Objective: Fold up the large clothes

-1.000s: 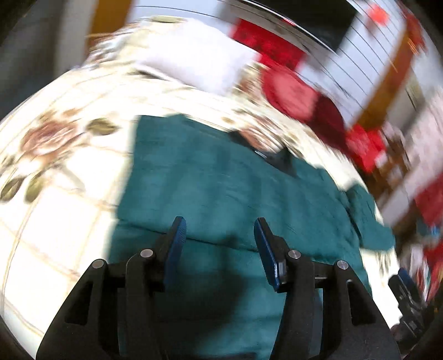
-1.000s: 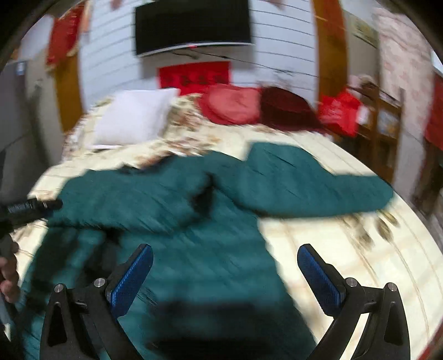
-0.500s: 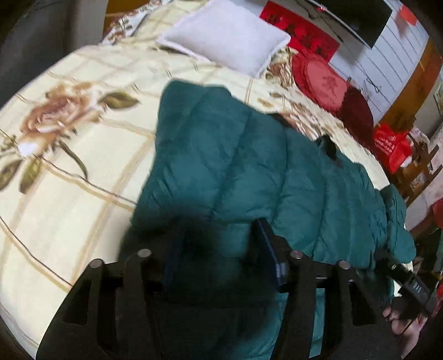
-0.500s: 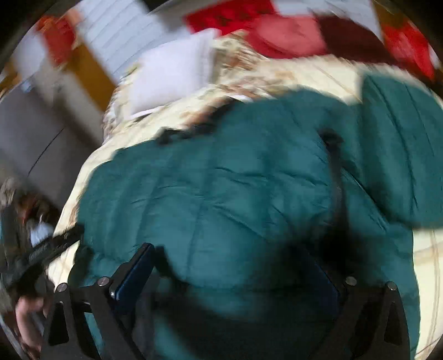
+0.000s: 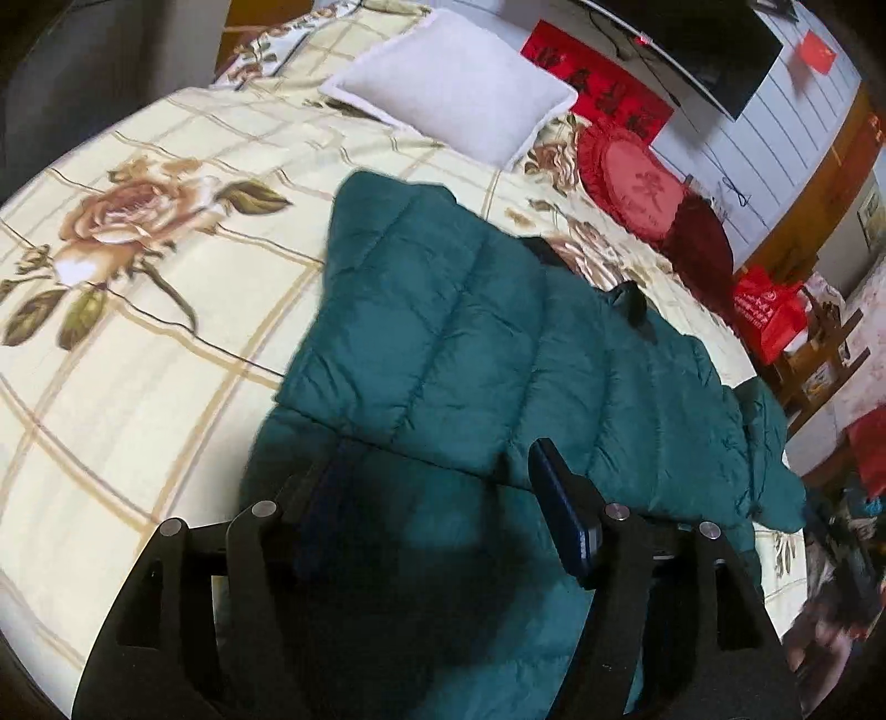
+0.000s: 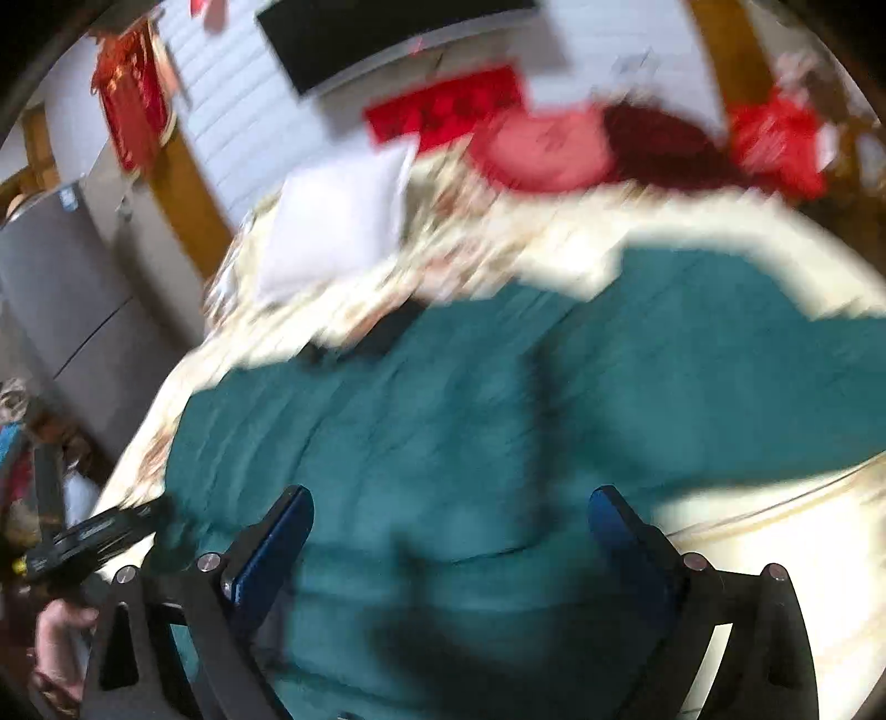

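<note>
A dark teal quilted puffer jacket (image 5: 498, 354) lies spread on the floral bedspread (image 5: 127, 354); one sleeve is folded over its body toward the pillow. My left gripper (image 5: 437, 476) is open, its blue pads just above the jacket's near edge, holding nothing. In the right wrist view the jacket (image 6: 470, 421) fills the middle, with a sleeve stretching right. My right gripper (image 6: 448, 520) is open and empty above the jacket's lower part. The left gripper (image 6: 94, 537) shows at that view's left edge, held by a hand.
A white pillow (image 5: 459, 99) and round red cushions (image 5: 637, 188) lie at the head of the bed. A red bag (image 5: 769, 315) and wooden furniture stand past the bed's right side. A TV (image 5: 698, 50) hangs on the wall. A grey cabinet (image 6: 61, 315) stands left.
Both grippers dipped close over the jacket half a second ago and have now pulled back a little. The right wrist view is swinging and blurred. Both stay open.
</note>
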Demonstrator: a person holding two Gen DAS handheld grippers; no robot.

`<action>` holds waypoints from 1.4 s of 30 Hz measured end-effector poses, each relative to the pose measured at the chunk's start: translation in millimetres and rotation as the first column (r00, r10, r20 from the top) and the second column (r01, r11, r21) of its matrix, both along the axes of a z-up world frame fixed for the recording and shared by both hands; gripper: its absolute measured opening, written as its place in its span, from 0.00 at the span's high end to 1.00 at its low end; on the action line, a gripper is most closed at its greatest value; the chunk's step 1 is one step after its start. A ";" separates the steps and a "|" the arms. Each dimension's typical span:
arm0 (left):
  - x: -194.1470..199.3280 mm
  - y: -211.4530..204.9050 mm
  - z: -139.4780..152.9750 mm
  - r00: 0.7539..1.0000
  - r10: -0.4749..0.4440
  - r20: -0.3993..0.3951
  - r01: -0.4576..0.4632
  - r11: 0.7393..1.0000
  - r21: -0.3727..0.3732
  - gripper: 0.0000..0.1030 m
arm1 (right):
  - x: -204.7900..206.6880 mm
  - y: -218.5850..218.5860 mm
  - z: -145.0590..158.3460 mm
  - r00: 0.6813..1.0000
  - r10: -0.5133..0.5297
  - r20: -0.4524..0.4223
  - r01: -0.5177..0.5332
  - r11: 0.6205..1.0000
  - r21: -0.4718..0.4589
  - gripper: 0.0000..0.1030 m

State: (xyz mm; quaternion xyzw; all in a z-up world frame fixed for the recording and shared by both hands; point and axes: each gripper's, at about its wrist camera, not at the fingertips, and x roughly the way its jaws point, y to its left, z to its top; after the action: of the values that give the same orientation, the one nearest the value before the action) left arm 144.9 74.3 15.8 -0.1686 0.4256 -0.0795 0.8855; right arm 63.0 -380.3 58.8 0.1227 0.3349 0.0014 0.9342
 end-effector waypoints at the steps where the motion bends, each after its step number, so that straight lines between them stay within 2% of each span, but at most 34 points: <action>1: -1.7 -0.2 2.0 1.000 0.004 0.003 -0.004 1.000 0.006 0.35 | -4.7 -25.0 5.7 0.998 -0.065 -0.004 0.064 0.997 -0.050 0.04; 2: -5.5 -1.1 4.4 1.000 0.004 0.009 -0.004 1.000 0.011 0.35 | -8.5 -58.3 8.4 0.988 -0.153 -0.015 0.150 0.982 -0.111 0.04; 4: -8.5 -7.4 6.4 1.000 -0.016 0.016 0.015 0.999 0.028 0.35 | -14.8 -117.4 6.6 0.951 -0.307 -0.038 0.296 0.939 -0.174 0.04; 7: -11.3 -21.5 6.8 0.998 -0.050 0.026 0.048 0.995 0.089 0.35 | -30.4 -215.5 -4.5 0.872 -0.483 -0.086 0.471 0.873 -0.125 0.04; 10: -13.7 -36.9 5.0 0.996 -0.085 0.041 0.077 0.983 0.164 0.35 | -44.5 -288.5 -18.9 0.804 -0.578 -0.139 0.578 0.815 -0.043 0.04; 13: -15.3 -47.8 0.8 0.993 -0.111 0.040 0.100 0.971 0.216 0.35 | -48.0 -332.2 -37.4 0.780 -0.602 -0.171 0.617 0.786 0.048 0.04; 15: -14.7 -51.8 -3.4 0.992 -0.127 0.028 0.118 0.968 0.223 0.35 | -38.5 -347.7 -51.1 0.788 -0.582 -0.203 0.610 0.782 0.126 0.02; 16: -14.3 -53.1 -5.2 0.991 -0.132 0.021 0.124 0.966 0.227 0.35 | -34.7 -351.1 -53.6 0.795 -0.579 -0.183 0.601 0.792 0.108 0.04; 18: -13.4 -55.8 -8.2 0.991 -0.135 0.012 0.129 0.963 0.237 0.35 | -19.3 -352.0 -56.8 0.822 -0.544 -0.169 0.560 0.826 0.064 0.03; 21: -11.9 -57.2 -12.2 0.991 -0.135 0.001 0.131 0.961 0.244 0.35 | -5.1 -346.2 -54.9 0.885 -0.442 -0.148 0.461 0.878 0.131 0.07; 23: -11.0 -57.0 -13.5 0.991 -0.131 -0.003 0.127 0.961 0.246 0.35 | -0.4 -344.4 -53.1 0.903 -0.409 -0.129 0.426 0.890 0.162 0.10; 25: -11.4 -56.8 -13.0 0.992 -0.123 0.000 0.119 0.962 0.247 0.35 | -3.0 -344.4 -52.1 0.909 -0.401 -0.111 0.415 0.888 0.196 0.20; 26: -11.3 -55.9 -13.0 0.993 -0.118 -0.001 0.115 0.963 0.244 0.35 | -4.4 -345.9 -53.5 0.907 -0.405 -0.112 0.420 0.886 0.197 0.33; 27: -11.4 -54.7 -12.9 0.994 -0.114 -0.002 0.111 0.965 0.239 0.35 | -8.0 -349.1 -55.0 0.904 -0.411 -0.119 0.427 0.882 0.199 0.52; 29: -11.7 -53.6 -12.6 0.994 -0.105 -0.002 0.102 0.966 0.237 0.35 | -10.4 -342.1 -55.1 0.906 -0.404 -0.127 0.421 0.889 0.181 0.68; 30: -11.7 -52.6 -12.2 0.995 -0.099 -0.002 0.096 0.967 0.237 0.35 | -6.1 -332.0 -54.2 0.908 -0.403 -0.114 0.416 0.898 0.141 0.71; 34: -11.7 -51.1 -11.1 0.996 -0.090 -0.012 0.091 0.965 0.247 0.35 | -14.0 -301.3 -29.0 0.911 -0.410 -0.045 0.411 0.912 0.007 0.75; 36: -11.6 -51.1 -11.3 0.997 -0.079 -0.020 0.081 0.957 0.278 0.35 | -18.7 -280.8 -12.1 0.913 -0.408 -0.015 0.407 0.913 -0.035 0.75; 40: -10.8 -44.0 -10.0 0.999 -0.049 -0.025 0.054 0.960 0.273 0.35 | -33.4 -211.8 27.6 0.938 -0.338 0.078 0.342 0.939 -0.039 0.75; 42: -10.3 -38.9 -9.0 0.999 -0.025 -0.026 0.031 0.960 0.278 0.35 | -38.5 -169.0 42.8 0.951 -0.287 0.116 0.289 0.957 -0.006 0.75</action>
State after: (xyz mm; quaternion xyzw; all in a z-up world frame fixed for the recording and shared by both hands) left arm 134.5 35.5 6.8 -0.0374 0.4445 -0.0296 0.8945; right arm 24.5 -549.3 101.6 0.1591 0.2594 -0.1318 0.9434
